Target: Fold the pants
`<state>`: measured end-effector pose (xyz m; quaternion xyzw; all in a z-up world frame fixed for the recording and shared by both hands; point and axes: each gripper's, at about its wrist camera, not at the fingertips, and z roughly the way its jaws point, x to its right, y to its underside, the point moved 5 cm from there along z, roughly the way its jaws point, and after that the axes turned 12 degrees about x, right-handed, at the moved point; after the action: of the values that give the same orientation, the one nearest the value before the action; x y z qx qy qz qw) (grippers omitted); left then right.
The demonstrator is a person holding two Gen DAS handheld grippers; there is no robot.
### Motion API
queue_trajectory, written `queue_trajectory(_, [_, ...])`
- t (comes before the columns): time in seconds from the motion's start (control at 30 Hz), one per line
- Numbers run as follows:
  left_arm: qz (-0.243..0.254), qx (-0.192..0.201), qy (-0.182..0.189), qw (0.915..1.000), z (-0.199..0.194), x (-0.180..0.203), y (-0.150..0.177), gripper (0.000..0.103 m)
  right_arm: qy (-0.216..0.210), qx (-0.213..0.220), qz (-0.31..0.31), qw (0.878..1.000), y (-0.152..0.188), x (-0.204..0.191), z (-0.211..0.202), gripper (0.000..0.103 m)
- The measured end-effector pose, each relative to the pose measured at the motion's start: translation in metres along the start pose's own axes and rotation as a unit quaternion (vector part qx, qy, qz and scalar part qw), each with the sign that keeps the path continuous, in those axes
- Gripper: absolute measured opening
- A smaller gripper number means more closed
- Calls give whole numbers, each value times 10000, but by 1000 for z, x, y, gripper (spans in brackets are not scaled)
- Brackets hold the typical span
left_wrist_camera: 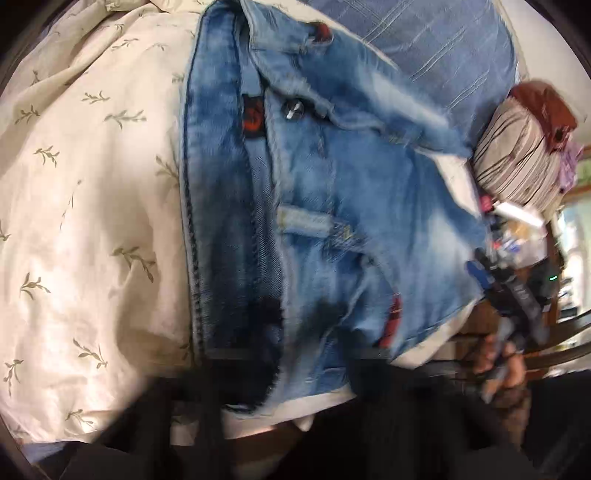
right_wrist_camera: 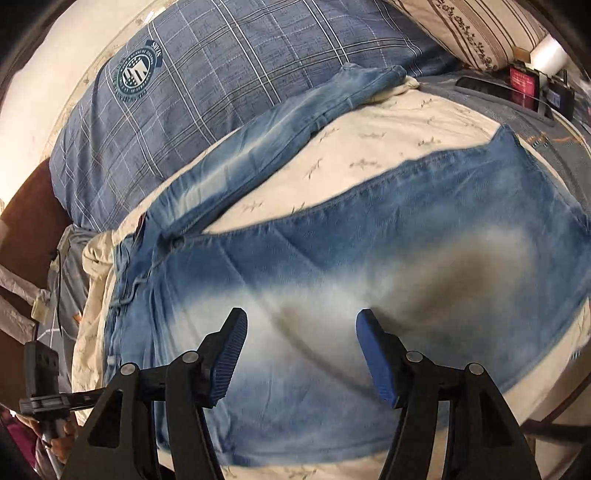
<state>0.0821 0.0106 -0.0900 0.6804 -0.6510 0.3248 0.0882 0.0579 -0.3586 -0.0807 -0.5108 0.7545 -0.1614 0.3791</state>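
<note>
Pants [right_wrist_camera: 332, 280]: blue faded jeans, lying on a bed over a cream sheet [left_wrist_camera: 92, 206] with a small sprig print. In the right wrist view the legs are apart in a V; one leg runs toward the far side of the bed and ends against a blue plaid pillow [right_wrist_camera: 207, 96], the other lies broad across the near part of the bed. The waistband sits at the left side of that view.

Left wrist view: close on the waist. Metal button [left_wrist_camera: 293, 110], red inner label [left_wrist_camera: 253, 117] and a belt loop [left_wrist_camera: 304, 220] are visible; the fly is open. Picture is motion-blurred.

Right gripper [right_wrist_camera: 301, 354]: spread, blue pads facing each other over the pale thigh area of the near leg, nothing between them. In the left wrist view it shows at the right edge, held in a hand [left_wrist_camera: 498, 362].

Left gripper [left_wrist_camera: 273, 373]: fingers dark and blurred at the bottom of its own view, over the waistband; pressed together. Whether denim is caught between them I cannot tell.

A striped pillow [right_wrist_camera: 476, 33] lies at the far right corner of the bed.
</note>
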Motion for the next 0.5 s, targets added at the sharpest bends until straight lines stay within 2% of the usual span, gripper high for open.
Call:
queue_trajectory(0.1, [102,269,74,9996,-21,2,5,6,37,-28,182,9998,9,6,-4,64])
queue_trajectory(0.17, [146,463,-64,9988,-29,-1,4,6,79,-26,233,9997,14,13,-8,64])
queue_trajectory(0.27, [9,264,-383,9989,-14,-20,12,8,87,-69,295,9995,21,19,-3,65])
queue_trajectory(0.33, [37,364,-359,9987,-19,-19,12,7,169,-30,199,9997,23,16,1,70])
queue_trajectory(0.4, [295,391,-434,9979,-24,-15,12,7,183,-16,32,9998,22,9,1,74])
queue_trajectory(0.5, [439,319,-261,9982,-32,-7,18,7,166,179,9,9997,12,13,-7,72])
